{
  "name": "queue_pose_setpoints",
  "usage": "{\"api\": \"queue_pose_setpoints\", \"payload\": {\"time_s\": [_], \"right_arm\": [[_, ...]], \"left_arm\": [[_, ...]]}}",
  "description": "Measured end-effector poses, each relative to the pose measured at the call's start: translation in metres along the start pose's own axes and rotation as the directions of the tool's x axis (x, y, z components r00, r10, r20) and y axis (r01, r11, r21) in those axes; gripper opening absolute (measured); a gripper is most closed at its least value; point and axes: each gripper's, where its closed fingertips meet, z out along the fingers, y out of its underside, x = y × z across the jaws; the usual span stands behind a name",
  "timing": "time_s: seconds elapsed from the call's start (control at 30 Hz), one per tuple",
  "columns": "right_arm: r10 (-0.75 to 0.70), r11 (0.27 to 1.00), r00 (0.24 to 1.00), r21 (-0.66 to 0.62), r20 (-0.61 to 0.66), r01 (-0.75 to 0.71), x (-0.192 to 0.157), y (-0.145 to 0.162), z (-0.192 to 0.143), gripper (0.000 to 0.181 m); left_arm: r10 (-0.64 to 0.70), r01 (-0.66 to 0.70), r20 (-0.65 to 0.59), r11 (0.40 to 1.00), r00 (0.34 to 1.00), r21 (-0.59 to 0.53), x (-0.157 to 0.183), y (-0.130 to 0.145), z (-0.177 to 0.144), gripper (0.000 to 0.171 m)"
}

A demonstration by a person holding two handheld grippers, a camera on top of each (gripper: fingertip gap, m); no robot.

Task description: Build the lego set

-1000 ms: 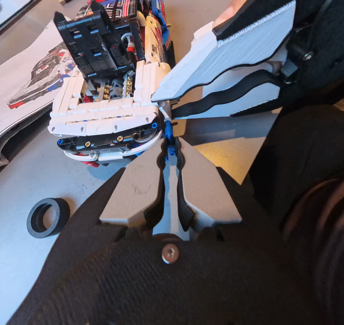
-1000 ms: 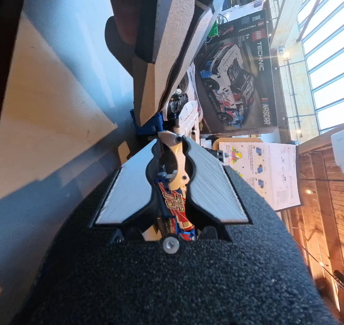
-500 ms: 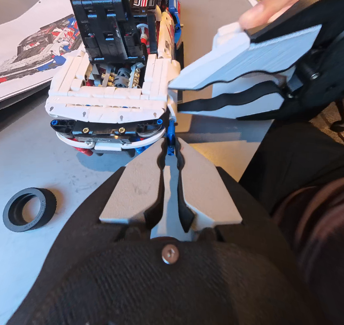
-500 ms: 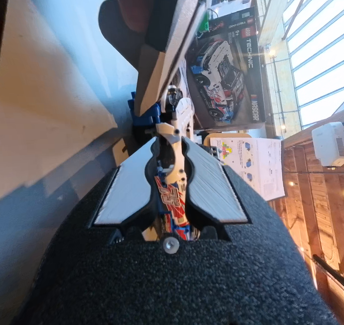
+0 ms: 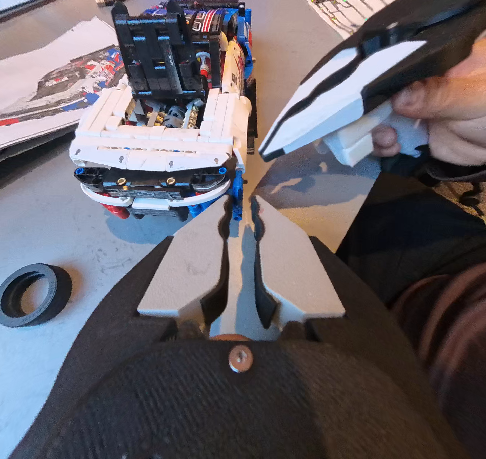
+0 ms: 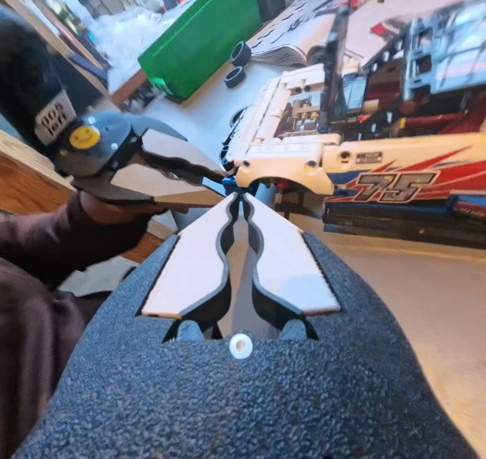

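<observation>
A grey desk (image 5: 47,225) carries papers, a green box (image 6: 202,41) and the toy car (image 5: 163,130), which sits in the middle with its white nose toward us and its hood propped up. Most of the body looks built and stickered, but the wheel arch (image 6: 284,180) is empty and loose tires (image 5: 31,293) lie nearby, so wheels seem left to fit. The left gripper (image 5: 240,204) has its jaws slightly apart around a blue piece (image 5: 238,196) at the front corner; clamped or not, I cannot tell. The right gripper (image 6: 240,199) hovers beside, jaws nearly together, holding nothing.
</observation>
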Motion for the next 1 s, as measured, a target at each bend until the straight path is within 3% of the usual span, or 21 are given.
{"api": "queue_pose_setpoints", "payload": {"time_s": [0.17,0.23,0.37,1.0], "right_arm": [[0.332,0.938,0.928,0.041,0.17,-0.344,0.002,-0.008,0.009,0.024],[0.385,0.915,0.901,0.045,0.202,-0.401,0.004,-0.009,0.011,0.02],[0.373,0.921,0.905,0.04,0.207,-0.388,0.004,-0.011,0.013,0.009],[0.408,0.903,0.884,0.042,0.23,-0.428,0.0,-0.011,0.015,0.008]], "left_arm": [[-0.011,0.011,0.005,1.0,1.0,0.028,-0.003,0.0,0.001,0.004],[-0.022,0.022,-0.006,0.999,1.0,0.031,-0.003,-0.001,0.001,0.004],[-0.026,0.027,-0.008,0.999,1.0,0.038,-0.003,-0.001,0.0,0.004],[0.067,-0.067,-0.003,0.997,0.998,0.037,-0.003,-0.001,-0.002,0.004]]}}
